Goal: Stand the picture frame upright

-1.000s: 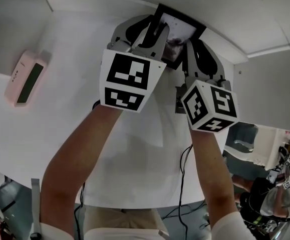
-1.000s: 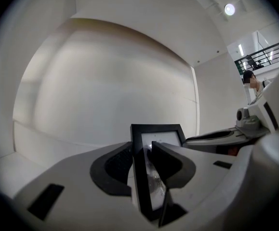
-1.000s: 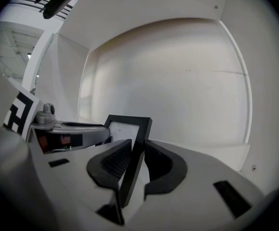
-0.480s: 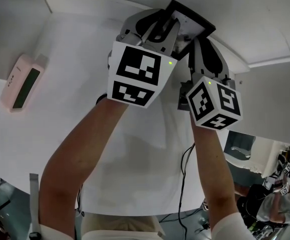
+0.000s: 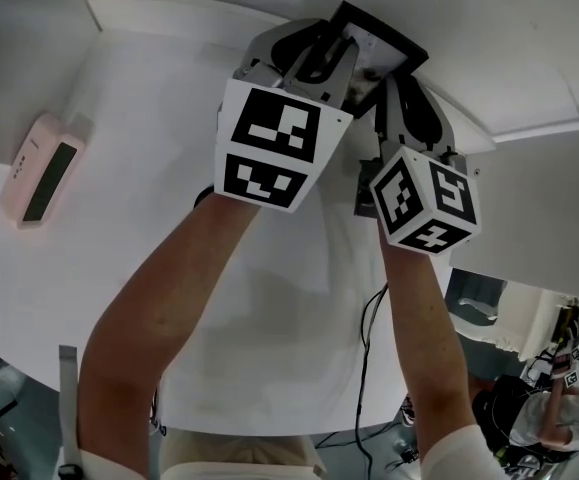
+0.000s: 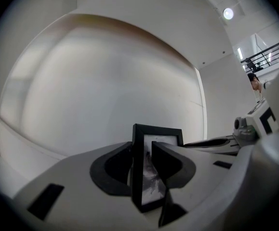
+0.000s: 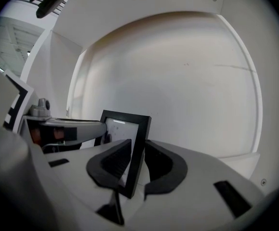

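Observation:
A small black picture frame with a pale photo is held off the white table near its far curved edge. It tilts away from me, its top edge farthest. My left gripper is shut on the frame's left side. In the left gripper view the frame stands on edge between the pads. My right gripper is shut on the frame's right side. In the right gripper view the black border is pinched between the jaws, and the left gripper reaches in from the left.
A pink device with a dark screen lies on the table at the left. A thin black cable hangs below the table's near edge. A pale wall rises behind the table, and a person is at the lower right.
Both grippers have carried the frame up and slightly right, and its top has tipped further back. Over the last half second almost nothing has moved.

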The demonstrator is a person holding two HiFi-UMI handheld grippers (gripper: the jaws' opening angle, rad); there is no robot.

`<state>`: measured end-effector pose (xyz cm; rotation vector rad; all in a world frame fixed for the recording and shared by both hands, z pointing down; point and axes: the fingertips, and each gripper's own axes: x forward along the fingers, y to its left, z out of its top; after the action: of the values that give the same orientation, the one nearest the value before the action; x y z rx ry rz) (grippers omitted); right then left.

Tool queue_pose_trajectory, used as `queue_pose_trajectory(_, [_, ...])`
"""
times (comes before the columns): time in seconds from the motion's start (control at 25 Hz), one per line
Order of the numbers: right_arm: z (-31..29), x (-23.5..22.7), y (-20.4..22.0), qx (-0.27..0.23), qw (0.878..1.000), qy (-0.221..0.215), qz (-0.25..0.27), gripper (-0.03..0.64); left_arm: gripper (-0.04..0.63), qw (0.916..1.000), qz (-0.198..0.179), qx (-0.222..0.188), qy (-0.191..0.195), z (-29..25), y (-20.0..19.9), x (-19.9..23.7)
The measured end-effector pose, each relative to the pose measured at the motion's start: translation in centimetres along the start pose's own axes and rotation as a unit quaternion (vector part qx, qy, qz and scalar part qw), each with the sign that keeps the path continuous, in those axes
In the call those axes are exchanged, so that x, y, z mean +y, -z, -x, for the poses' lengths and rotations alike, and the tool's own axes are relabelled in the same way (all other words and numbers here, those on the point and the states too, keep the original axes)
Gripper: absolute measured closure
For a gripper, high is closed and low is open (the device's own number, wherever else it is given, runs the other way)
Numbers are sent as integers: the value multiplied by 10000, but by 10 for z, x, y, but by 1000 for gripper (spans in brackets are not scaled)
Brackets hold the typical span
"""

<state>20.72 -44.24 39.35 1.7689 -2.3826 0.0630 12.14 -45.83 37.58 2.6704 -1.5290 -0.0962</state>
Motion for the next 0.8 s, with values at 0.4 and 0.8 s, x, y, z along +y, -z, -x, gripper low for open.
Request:
queue_pose_trajectory(0.4, [-6,-5,1,96,9999,3,-37,501,463,9999,-22,109,24,-6,4,-3])
queue_pose_trajectory(0.8, [-4,-1,1,186,9998,-70,-19,480,462,9998,-54,162,89,-4,4,-5])
